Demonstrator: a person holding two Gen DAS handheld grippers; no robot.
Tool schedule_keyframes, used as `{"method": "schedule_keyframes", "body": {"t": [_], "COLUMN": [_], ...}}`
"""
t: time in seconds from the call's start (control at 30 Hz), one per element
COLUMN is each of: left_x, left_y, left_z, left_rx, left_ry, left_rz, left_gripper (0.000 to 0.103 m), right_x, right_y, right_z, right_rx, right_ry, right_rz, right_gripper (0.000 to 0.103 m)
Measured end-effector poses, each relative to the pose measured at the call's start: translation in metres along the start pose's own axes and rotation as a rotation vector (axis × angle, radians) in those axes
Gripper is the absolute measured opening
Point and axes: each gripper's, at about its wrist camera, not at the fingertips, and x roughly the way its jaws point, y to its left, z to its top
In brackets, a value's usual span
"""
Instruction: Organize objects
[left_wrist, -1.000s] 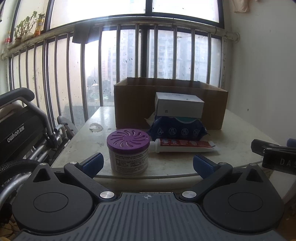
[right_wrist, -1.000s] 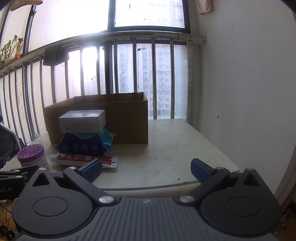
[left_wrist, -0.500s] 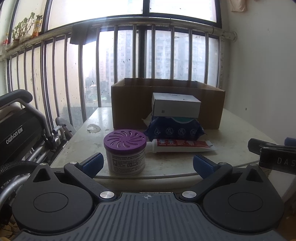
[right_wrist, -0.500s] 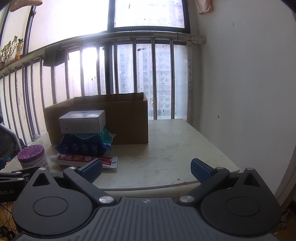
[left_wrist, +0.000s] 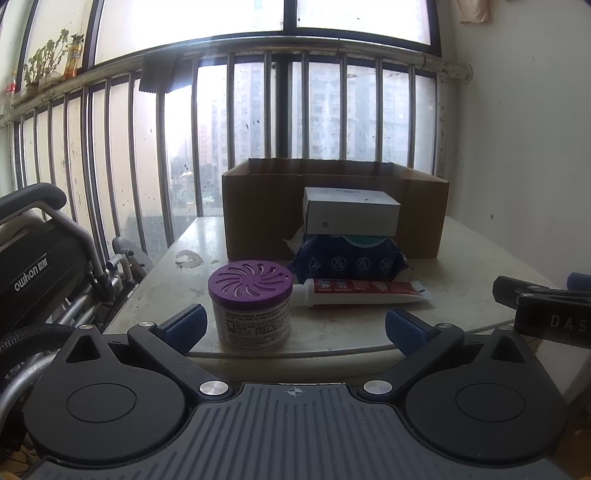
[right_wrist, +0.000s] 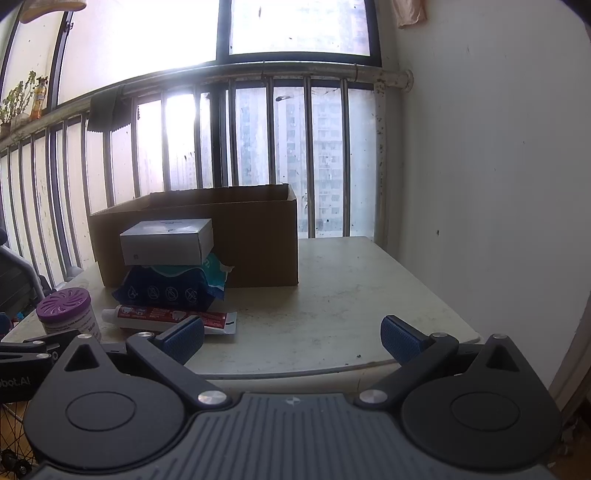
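Hovering at the near edge of the counter (left_wrist: 461, 266), the left claw (left_wrist: 293, 325) is spread wide and grips nothing; the purple-lidded jar (left_wrist: 251, 306) stands just ahead, nearer its left finger. Beyond the jar lies the toothpaste tube (left_wrist: 362, 291), then the blue packet (left_wrist: 349, 260) carrying the white box (left_wrist: 351, 216), with the cardboard box (left_wrist: 258, 206) behind. The right claw (right_wrist: 291, 339) is equally wide and empty, those things ahead to its left.

Purple-lidded jar (left_wrist: 250, 304) beside toothpaste tube (left_wrist: 360, 291)
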Motion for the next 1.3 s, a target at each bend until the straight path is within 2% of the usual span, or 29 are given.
{"method": "schedule_keyframes", "body": {"t": [0.4,1.03,1.3], "left_x": [0.001,0.003,0.002], "left_y": [-0.002,-0.004,-0.006], "left_z": [-0.001,-0.001,-0.002], "left_rx": [0.010,0.013,0.018], "left_ry": [-0.001,0.005,0.003], "left_rz": [0.022,0.016,0.012], "left_gripper": [0.103,0.103,0.103], "right_x": [0.000,0.002,0.003], "right_y": [0.002,0.006,0.012], "right_z": [0.000,-0.001,-0.002], "right_rx": [-0.006,-0.009,-0.051], "right_ry": [0.003,0.011,0.015], "right_rz": [0.005,0.009,0.015], "right_gripper": [0.103,0.103,0.103]}}
